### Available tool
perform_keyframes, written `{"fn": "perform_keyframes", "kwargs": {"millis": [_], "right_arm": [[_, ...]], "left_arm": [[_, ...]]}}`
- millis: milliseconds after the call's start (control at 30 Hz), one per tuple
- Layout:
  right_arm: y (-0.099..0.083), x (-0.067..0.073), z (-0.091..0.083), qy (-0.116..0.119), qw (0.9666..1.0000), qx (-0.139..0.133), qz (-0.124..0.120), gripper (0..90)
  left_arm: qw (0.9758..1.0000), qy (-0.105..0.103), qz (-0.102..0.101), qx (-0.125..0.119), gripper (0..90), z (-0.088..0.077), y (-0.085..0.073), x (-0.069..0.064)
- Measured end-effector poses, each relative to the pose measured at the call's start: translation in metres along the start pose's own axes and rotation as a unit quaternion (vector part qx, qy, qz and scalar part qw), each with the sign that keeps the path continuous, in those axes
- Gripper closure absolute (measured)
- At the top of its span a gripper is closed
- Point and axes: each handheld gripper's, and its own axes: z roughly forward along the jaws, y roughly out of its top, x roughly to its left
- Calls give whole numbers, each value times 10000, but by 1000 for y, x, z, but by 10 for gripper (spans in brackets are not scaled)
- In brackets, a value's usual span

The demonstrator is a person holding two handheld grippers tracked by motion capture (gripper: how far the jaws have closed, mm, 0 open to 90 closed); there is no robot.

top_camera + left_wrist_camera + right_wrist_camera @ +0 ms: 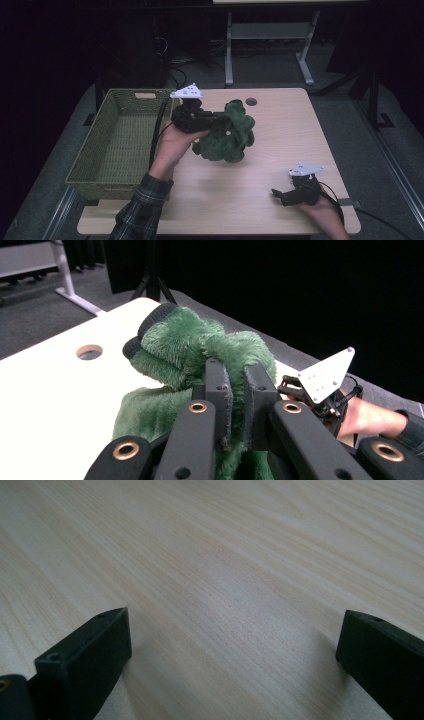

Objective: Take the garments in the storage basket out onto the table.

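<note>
Left gripper view, green fleece [200, 347] pinched in left claw [239, 390], seemingly lifted

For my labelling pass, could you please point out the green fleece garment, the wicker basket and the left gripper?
green fleece garment [231, 134]: high view, bunched middle.
wicker basket [89, 145]: high view, left wall.
left gripper [238, 390]: left gripper view, between its fingertips.

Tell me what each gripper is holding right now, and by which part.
The left gripper is shut on a fold of the green fuzzy garment, near its edge. The right gripper is open over the table, holding nothing.
</note>
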Motion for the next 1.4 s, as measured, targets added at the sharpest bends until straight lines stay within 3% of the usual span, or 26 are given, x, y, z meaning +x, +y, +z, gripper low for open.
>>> {"fn": "perform_keyframes", "kwargs": {"millis": [233,633,933,1033,1133,1233,1400], "right_arm": [[0,0,0,0,10000,-6,-1,9],[0,0,0,0,10000,-10,-11,9],[0,0,0,-1,10000,-1,-13,9],[0,0,0,0,10000,1,-12,9],[0,0,0,2,10000,5,-5,9],[0,0,0,-1,10000,-2,6,9],[0,0,0,-1,10000,3,-9,9]], "left_arm": [[9997,-159,37,161,835,28,-12,-7],[9983,-382,-81,426,835,74,-41,-17],[9945,-617,-339,772,832,112,-73,-15],[9928,-669,-304,947,831,124,-82,-13],[9920,-669,-293,1029,830,135,-92,-10],[9911,-504,-363,1179,826,146,-102,-5],[9894,-434,-420,1322,828,161,-121,3]]}}
